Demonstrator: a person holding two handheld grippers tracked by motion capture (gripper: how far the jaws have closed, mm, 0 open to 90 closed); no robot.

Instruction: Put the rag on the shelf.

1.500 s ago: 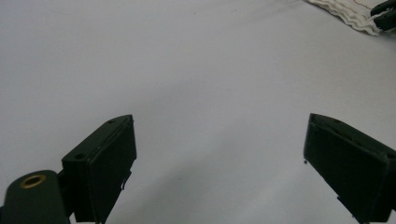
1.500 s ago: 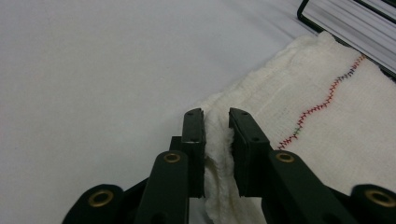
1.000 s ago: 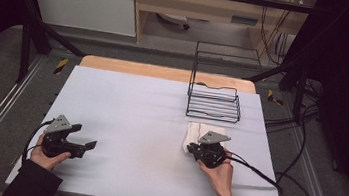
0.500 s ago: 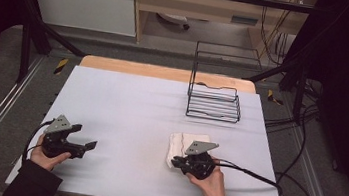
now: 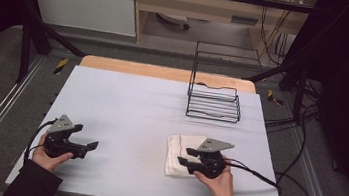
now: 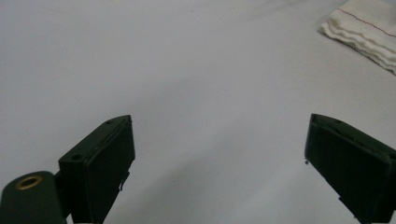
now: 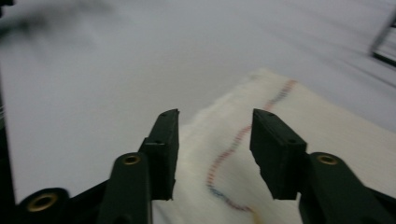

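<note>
A folded white cloth [image 5: 179,146] with a thin red-and-blue stitched line lies on the table's near right part. My right gripper [image 5: 183,157] rests low over it, pointing left. Its jaws stand apart above the cloth [image 7: 336,126], and the stitched line runs through the gap of the right gripper [image 7: 215,116]. Whether the jaws touch the fabric I cannot tell. My left gripper [image 5: 90,147] sits near the front left, wide open over bare tabletop, pointing right. From the left gripper [image 6: 219,126] the cloth's layered edge [image 6: 364,32] shows far off at the upper right.
A black wire rack [image 5: 214,102] stands at the back right of the pale grey table [image 5: 126,102]. A wooden strip [image 5: 165,72] runs along the far edge. Cables [image 5: 254,171] trail off to the right from the right gripper.
My right gripper has swung left and toward the near edge, and the cloth now lies slightly farther left and nearer. The left gripper has stayed put.
</note>
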